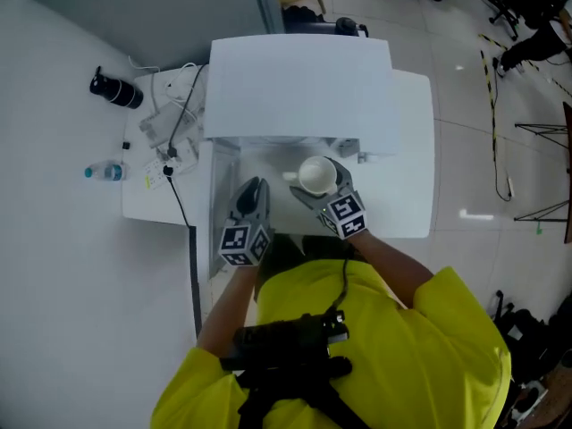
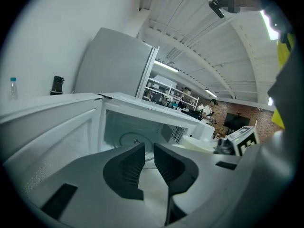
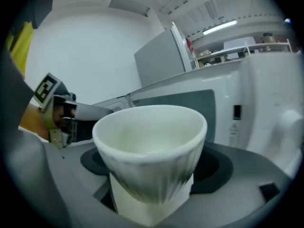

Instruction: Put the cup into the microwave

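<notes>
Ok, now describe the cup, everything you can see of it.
The cup is white and looks ceramic, tapering from a wide round rim to a narrower base, with faint vertical ribbing on its wall. It is upright and looks empty; no handle shows in the right gripper view. The right gripper clamps it from both sides, and it is off any surface. In the head view it is at the front of the open microwave.
</notes>
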The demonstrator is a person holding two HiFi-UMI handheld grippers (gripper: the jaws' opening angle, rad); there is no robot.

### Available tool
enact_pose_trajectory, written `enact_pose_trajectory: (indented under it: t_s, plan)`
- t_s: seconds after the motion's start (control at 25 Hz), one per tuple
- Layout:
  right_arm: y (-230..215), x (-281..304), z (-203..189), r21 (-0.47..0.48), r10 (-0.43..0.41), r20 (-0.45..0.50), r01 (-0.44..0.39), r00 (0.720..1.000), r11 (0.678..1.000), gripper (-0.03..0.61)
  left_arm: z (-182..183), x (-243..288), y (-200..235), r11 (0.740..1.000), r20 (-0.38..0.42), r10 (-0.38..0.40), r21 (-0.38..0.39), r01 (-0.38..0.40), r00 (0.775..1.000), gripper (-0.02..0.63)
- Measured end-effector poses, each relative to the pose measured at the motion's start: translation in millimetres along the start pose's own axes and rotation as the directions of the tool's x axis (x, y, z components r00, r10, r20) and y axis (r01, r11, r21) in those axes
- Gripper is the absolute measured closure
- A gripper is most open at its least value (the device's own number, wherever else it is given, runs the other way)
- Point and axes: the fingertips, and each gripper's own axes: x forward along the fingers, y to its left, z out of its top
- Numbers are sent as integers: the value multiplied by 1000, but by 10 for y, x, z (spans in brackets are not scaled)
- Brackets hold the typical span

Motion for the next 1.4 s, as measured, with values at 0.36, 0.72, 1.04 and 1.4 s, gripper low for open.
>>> enact_pose_trajectory:
  t_s: [0.36,0.72,1.04,1.4]
  plan:
    - [-548,1253,242,-107,-139,46,143,989,984,95,-131,86,236,999,-41,2,-33,-3,999,574]
    - [-733,1607,398,-132,-166,61,173,984,976,95,-59,209,303,999,-57,-10,-38,8,998,574]
    - [-1002,1625,497,-93,-258,89,266,962,959,92,-121,227,289,998,-88,-37,-61,32,995,574]
    - [-851,1344,282,-16,-292,68,294,954,956,64,-67,176,271,994,-105,-86,-75,78,991,574]
